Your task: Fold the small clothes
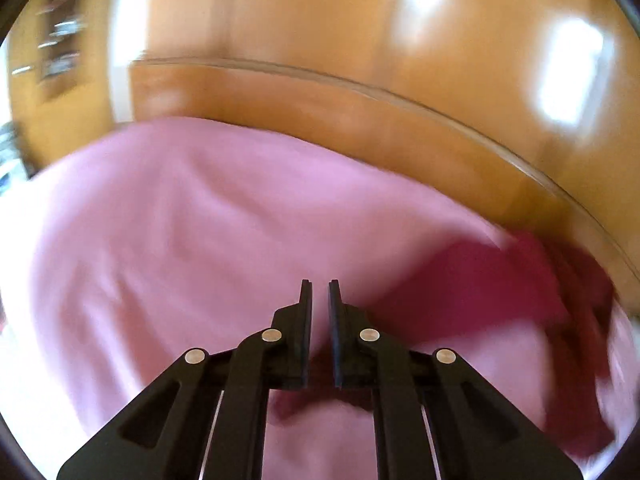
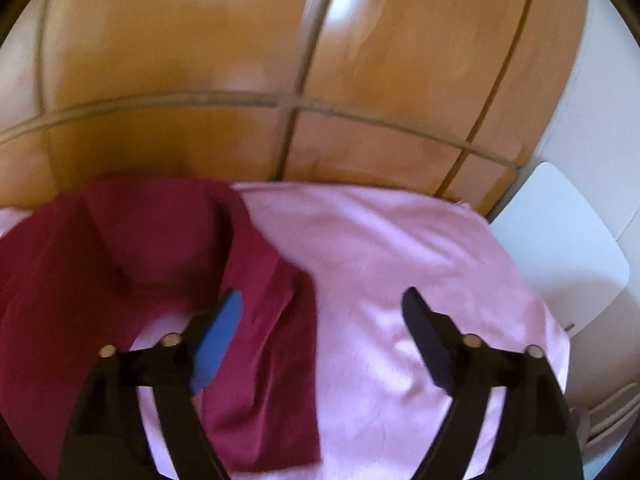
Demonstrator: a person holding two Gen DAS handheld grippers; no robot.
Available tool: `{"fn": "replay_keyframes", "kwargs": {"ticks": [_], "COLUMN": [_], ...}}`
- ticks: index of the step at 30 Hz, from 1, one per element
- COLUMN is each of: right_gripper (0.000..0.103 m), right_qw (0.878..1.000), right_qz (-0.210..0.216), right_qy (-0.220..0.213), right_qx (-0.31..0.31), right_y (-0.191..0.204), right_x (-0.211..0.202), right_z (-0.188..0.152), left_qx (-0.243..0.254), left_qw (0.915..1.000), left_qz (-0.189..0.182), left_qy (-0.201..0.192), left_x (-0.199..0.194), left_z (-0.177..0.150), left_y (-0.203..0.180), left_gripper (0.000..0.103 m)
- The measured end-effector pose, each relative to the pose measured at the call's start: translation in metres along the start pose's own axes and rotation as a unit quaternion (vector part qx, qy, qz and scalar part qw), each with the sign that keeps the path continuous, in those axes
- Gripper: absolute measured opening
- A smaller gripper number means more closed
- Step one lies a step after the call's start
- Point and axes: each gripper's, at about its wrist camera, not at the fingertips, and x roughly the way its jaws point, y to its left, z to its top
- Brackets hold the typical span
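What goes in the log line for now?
left gripper: nearly shut, empty | right gripper: open | red cloth: rumpled on pink sheet

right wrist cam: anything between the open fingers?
Yes. In the right wrist view, the right gripper stands open over the dark red garment edge and the pink sheet; nothing else between them.

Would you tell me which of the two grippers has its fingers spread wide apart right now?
The right gripper: its jaws gape over the maroon garment. The left gripper shows only a narrow slit.
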Motion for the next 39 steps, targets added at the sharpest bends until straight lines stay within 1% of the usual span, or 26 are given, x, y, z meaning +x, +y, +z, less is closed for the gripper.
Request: {"fn": "replay_keyframes", "kwargs": {"ticks": [1, 2, 3, 4, 5, 6, 7, 8, 9, 10, 12, 13, 14, 15, 16, 17, 18, 20, 22, 23, 25, 27, 30, 32, 37, 39], "right_gripper": [0.090, 0.091, 0.092, 0.092, 0.092, 0.092, 0.092, 0.092, 0.092, 0.092, 0.092, 0.090, 0.070, 0.038, 0.029, 0.015, 0.007, 0.006, 0.006, 0.006, 0.006, 0.006, 0.006, 0.006, 0.006, 0.006], "right_qw": [0.999, 0.997, 0.992, 0.983, 0.968, 0.955, 0.931, 0.916, 0.893, 0.876, 0.852, 0.849, 0.855, 0.859, 0.868, 0.879, 0.889, 0.910, 0.935, 0.947, 0.976, 0.988, 0.994, 0.995, 0.994, 0.994], "right_qz": [0.037, 0.078, 0.116, 0.167, 0.225, 0.265, 0.318, 0.348, 0.389, 0.415, 0.450, 0.454, 0.453, 0.452, 0.444, 0.434, 0.425, 0.399, 0.347, 0.314, 0.206, 0.140, 0.080, 0.066, 0.070, 0.074], "right_qy": [0.011, 0.026, 0.043, 0.068, 0.097, 0.122, 0.159, 0.179, 0.204, 0.221, 0.235, 0.234, 0.222, 0.214, 0.201, 0.182, 0.160, 0.090, 0.032, 0.010, -0.032, -0.045, -0.051, -0.045, -0.046, -0.049], "right_qx": [0.008, 0.011, 0.015, 0.026, 0.046, 0.061, 0.078, 0.088, 0.101, 0.109, 0.128, 0.132, 0.124, 0.112, 0.093, 0.075, 0.063, 0.062, 0.066, 0.067, 0.056, 0.052, 0.059, 0.067, 0.064, 0.060], "right_y": [0.001, 0.003, 0.006, 0.008, 0.011, 0.014, 0.020, 0.024, 0.033, 0.041, 0.051, 0.056, 0.063, 0.067, 0.072, 0.071, 0.070, 0.042, 0.011, -0.004, -0.030, -0.043, -0.061, -0.064, -0.068, -0.066], "right_x": [-0.012, -0.020, -0.028, -0.036, -0.043, -0.047, -0.051, -0.053, -0.059, -0.064, -0.069, -0.072, -0.080, -0.086, -0.095, -0.105, -0.117, -0.145, -0.155, -0.159, -0.161, -0.154, -0.136, -0.124, -0.114, -0.116], "right_z": [-0.014, -0.026, -0.036, -0.051, -0.067, -0.080, -0.098, -0.110, -0.130, -0.143, -0.161, -0.165, -0.166, -0.165, -0.161, -0.155, -0.148, -0.129, -0.121, -0.115, -0.106, -0.104, -0.103, -0.100, -0.097, -0.097], "left_qx": [-0.026, -0.049, -0.072, -0.091, -0.089, -0.077, -0.056, -0.042, -0.026, -0.014, 0.020, 0.030, 0.041, 0.049, 0.058, 0.065, 0.073, 0.084, 0.088, 0.089, 0.096, 0.098, 0.109, 0.115, 0.133, 0.137], "left_qw": [0.9996, 0.9987, 0.9973, 0.9956, 0.9954, 0.9962, 0.9973, 0.9976, 0.9970, 0.9959, 0.9920, 0.9901, 0.9873, 0.9843, 0.9803, 0.9765, 0.9717, 0.9648, 0.9562, 0.9524, 0.9454, 0.9388, 0.9244, 0.9146, 0.8946, 0.8903], "left_qz": [0.008, 0.000, -0.011, -0.018, -0.026, -0.035, -0.045, -0.054, -0.073, -0.088, -0.119, -0.128, -0.141, -0.154, -0.168, -0.181, -0.198, -0.221, -0.249, -0.260, -0.279, -0.295, -0.323, -0.341, -0.365, -0.364], "left_qy": [0.004, 0.010, 0.006, -0.011, -0.020, -0.020, -0.014, -0.008, 0.003, 0.014, 0.039, 0.049, 0.061, 0.073, 0.086, 0.097, 0.107, 0.115, 0.126, 0.131, 0.139, 0.148, 0.170, 0.184, 0.220, 0.237], "left_x": [0.006, 0.010, 0.009, 0.004, 0.000, -0.003, -0.003, -0.004, -0.003, -0.001, -0.003, -0.003, -0.005, -0.006, -0.007, -0.009, -0.013, -0.021, -0.027, -0.026, -0.027, -0.027, -0.031, -0.033, -0.028, -0.022], "left_z": [0.013, 0.020, 0.024, 0.025, 0.023, 0.019, 0.012, 0.003, -0.007, -0.017, -0.046, -0.056, -0.067, -0.077, -0.090, -0.099, -0.110, -0.122, -0.132, -0.134, -0.139, -0.142, -0.157, -0.164, -0.182, -0.190], "left_y": [0.011, 0.018, 0.025, 0.027, 0.023, 0.017, 0.006, -0.003, -0.013, -0.025, -0.044, -0.053, -0.062, -0.072, -0.081, -0.088, -0.097, -0.109, -0.119, -0.122, -0.136, -0.148, -0.178, -0.196, -0.247, -0.265], "left_gripper": [0.028, 0.055, 0.066, 0.066, 0.066, 0.066, 0.066, 0.066, 0.066, 0.066, 0.066, 0.066, 0.066, 0.066, 0.066, 0.066, 0.066, 0.066, 0.066, 0.066, 0.066, 0.066, 0.066, 0.066, 0.066, 0.066]}}
